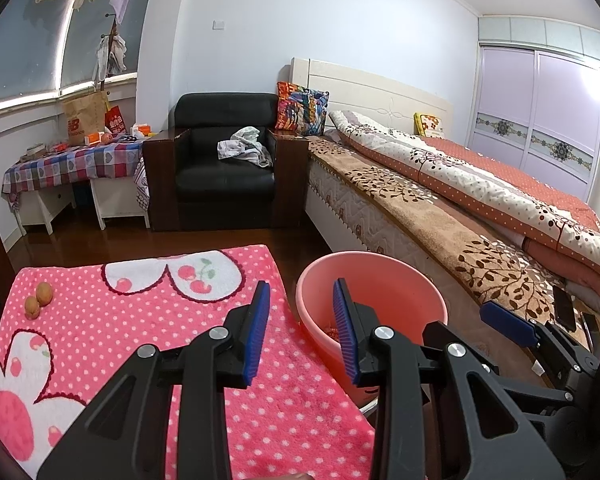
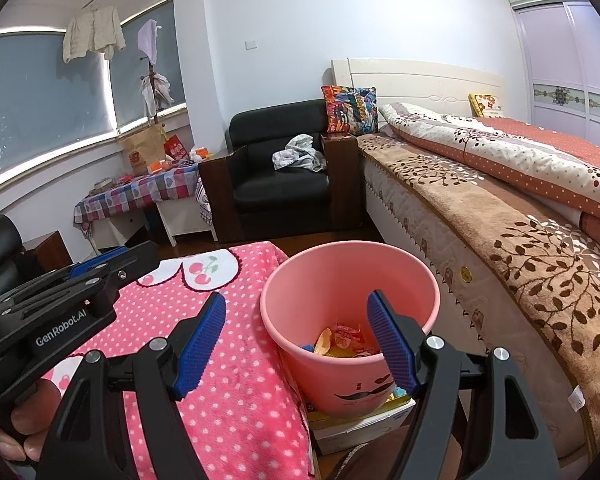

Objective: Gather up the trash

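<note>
Pink bin holding snack wrappers stands between the pink dotted blanket and the bed.
The right gripper has its jaws spread wide and empty over the bin; the left gripper stands half open, empty, near two small round fruits.

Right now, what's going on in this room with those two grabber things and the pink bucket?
A person is collecting trash with a two-finger gripper in each hand. The left gripper and right gripper both hang open and empty in front of the pink bucket, which already holds some wrappers. The bucket stands between the pink dotted blanket and the bed. Two small orange fruits sit on the blanket.
</note>
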{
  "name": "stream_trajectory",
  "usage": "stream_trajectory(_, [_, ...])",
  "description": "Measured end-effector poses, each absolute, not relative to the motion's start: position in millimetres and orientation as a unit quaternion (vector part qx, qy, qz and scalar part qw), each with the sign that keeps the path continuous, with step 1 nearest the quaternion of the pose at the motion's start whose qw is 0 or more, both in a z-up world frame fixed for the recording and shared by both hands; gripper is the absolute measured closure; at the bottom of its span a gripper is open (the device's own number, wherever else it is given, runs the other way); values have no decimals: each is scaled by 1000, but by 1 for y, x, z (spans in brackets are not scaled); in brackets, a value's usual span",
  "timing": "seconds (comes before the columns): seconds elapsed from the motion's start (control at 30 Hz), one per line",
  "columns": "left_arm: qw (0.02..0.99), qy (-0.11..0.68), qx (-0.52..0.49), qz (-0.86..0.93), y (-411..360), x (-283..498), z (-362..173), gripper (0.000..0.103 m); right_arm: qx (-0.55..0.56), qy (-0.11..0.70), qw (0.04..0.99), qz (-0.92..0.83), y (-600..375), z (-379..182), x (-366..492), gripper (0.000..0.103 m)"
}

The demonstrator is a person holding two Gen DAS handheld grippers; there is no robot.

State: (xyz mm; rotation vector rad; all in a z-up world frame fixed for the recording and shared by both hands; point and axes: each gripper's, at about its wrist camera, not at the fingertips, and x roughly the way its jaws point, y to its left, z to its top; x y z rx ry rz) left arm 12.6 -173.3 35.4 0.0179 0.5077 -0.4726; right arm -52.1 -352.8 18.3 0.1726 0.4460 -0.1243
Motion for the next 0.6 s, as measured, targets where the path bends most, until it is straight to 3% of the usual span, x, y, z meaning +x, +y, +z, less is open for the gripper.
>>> stream_trajectory(0.6, [939, 253, 8, -232, -171, 15, 32, 70, 82, 225, 969, -59, -351, 15, -47, 31])
